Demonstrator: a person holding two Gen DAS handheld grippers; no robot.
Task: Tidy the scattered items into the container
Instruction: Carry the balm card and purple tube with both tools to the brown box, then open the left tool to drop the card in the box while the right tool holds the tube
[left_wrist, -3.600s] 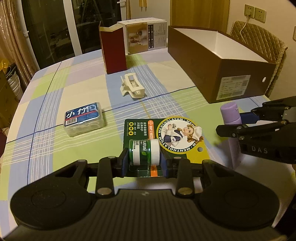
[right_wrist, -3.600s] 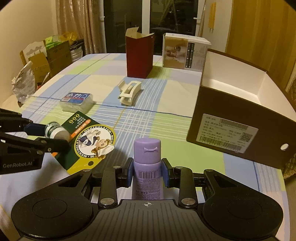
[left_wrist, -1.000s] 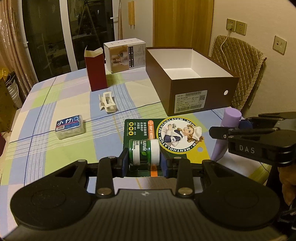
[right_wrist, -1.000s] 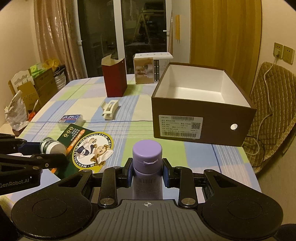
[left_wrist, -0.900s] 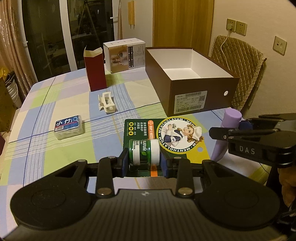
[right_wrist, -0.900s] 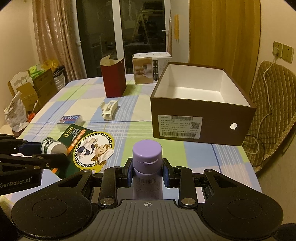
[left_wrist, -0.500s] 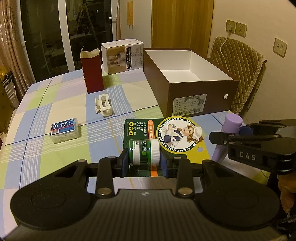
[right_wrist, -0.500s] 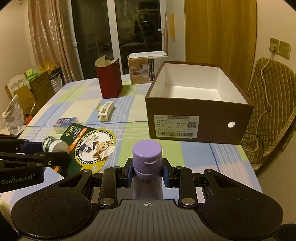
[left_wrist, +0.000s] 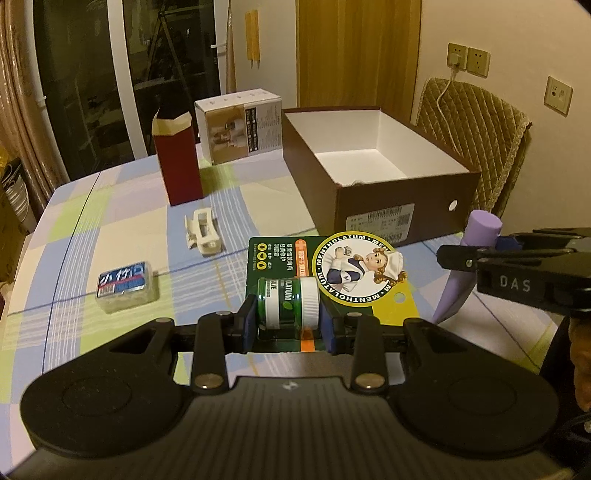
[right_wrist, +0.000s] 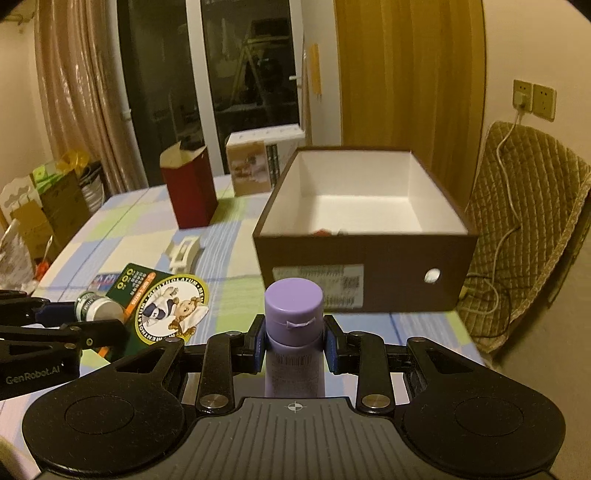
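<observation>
The left gripper (left_wrist: 288, 325) has its jaws closed on the balm pack (left_wrist: 328, 273), the blue pads pressing either side of the green jar with its white cap, which lies sideways on a green and yellow card printed with a nurse figure. The pack is held in the air above the table (left_wrist: 92, 206). The right gripper (right_wrist: 294, 345) has its jaws closed on the purple bottle (right_wrist: 294, 317), gripping it just under the cap and holding it upright, also off the table.

In the left view the bottle shows at the right edge, tilted in the right gripper's fingers (left_wrist: 476, 254). In the right view the pack sits at lower left, in the left gripper's fingers (right_wrist: 85, 328).

Ahead of both stands the open brown box (right_wrist: 369, 254), white inside, with something small and reddish near its front wall. To its left on the checked cloth lie a white hair clip (left_wrist: 203, 230) and a small blue-labelled case (left_wrist: 123, 282), well apart. Behind them stand a red carton (left_wrist: 177, 158) and a white carton (left_wrist: 240, 125).
</observation>
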